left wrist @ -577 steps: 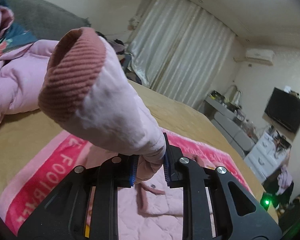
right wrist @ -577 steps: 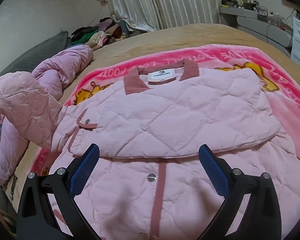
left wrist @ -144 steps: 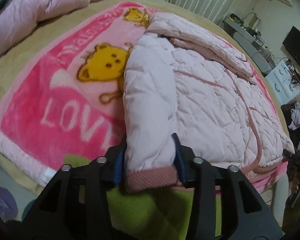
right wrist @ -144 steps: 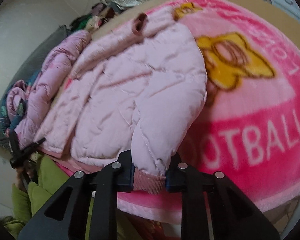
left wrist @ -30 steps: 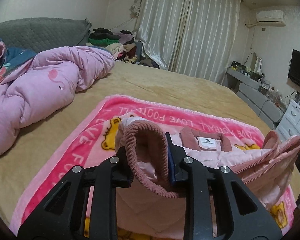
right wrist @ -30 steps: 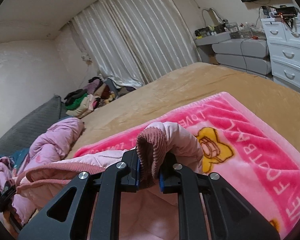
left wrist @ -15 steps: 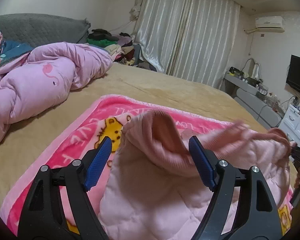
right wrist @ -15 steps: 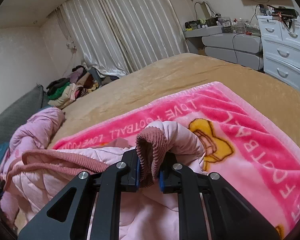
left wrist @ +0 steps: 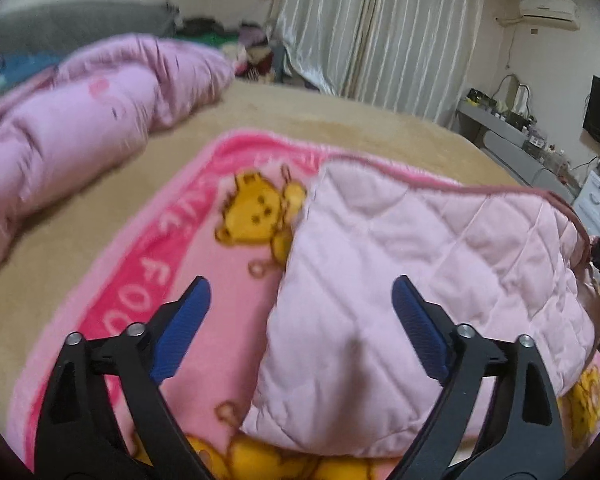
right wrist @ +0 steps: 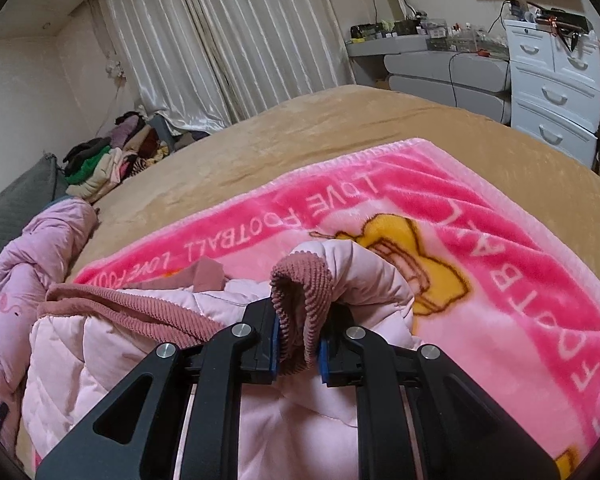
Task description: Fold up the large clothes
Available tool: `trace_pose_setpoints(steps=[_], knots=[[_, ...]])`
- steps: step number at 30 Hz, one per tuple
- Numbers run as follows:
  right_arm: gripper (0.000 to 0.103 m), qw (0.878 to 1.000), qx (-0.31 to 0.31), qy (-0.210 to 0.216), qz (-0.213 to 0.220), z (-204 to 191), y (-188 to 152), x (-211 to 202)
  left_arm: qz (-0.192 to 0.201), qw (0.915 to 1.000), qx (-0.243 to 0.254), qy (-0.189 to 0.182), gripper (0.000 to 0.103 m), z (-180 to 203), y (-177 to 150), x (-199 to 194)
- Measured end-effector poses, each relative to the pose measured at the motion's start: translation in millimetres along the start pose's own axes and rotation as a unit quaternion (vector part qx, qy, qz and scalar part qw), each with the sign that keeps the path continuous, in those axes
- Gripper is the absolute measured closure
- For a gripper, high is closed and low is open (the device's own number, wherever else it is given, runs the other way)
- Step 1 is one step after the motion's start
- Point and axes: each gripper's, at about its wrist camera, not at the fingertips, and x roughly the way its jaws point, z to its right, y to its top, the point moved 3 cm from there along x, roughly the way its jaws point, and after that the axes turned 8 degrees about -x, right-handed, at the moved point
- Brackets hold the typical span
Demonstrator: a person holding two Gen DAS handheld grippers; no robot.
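While the jacket (left wrist: 412, 280) lies folded on the pink blanket (left wrist: 236, 272), the L gripper (left wrist: 300, 320) hangs just above its near left corner, fingers spread wide w/ nothing between the blue pads (left wrist: 180, 328). Quilted pale-pink side faces up; ribbed darker-pink hem runs along the far edge of the fold. Blanket w/ yellow bear print is spread over the tan bed (left wrist: 340, 128).

R gripper (right wrist: 298, 344) is clamped tight on the ribbed cuff (right wrist: 300, 292), which bulges up between the closed fingers; the sleeve arcs over to the right of it. Rest of the jacket (right wrist: 112, 360) sits bunched to the left in the right wrist view, hem band on top.

Pink duvet (left wrist: 80, 128) is heaped at the bed's left side, apart from the blanket. Clothes pile (right wrist: 112, 156) sits past the far left of the bed, by the curtains (right wrist: 228, 40). White drawers (right wrist: 556, 92) stand on the right, all shut, so contents can't be seen; small clutter on top, too small to make out.
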Motion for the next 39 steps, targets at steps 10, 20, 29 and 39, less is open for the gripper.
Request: trace_pose_setpoints(steps=[10, 20, 29, 39], knots=[[0.075, 0.999, 0.009, 0.051, -0.016, 6.1, 2.1, -12.6, -0.106, 0.9883, -0.076, -0.080, 0.013, -21.0, -29.9, 34.6], [0.023, 0.996, -0.007, 0.084, -0.019, 1.3, -1.4, -33.3, -0.100, 0.9924, -0.040, -0.060, 0.013, -6.3, -27.8, 28.0], [0.005, 0.995, -0.097, 0.025, -0.005, -1.8, -33.7, -71.6, -0.089, 0.9951, -0.003, -0.044, 0.013, 4.9, -24.5, 15.3], [0.005, 0.995, -0.095, 0.014, -0.038, 38.0, -103.4, -91.8, -0.088, 0.9952, 0.002, -0.043, 0.009, -4.5, -40.4, 2.5]])
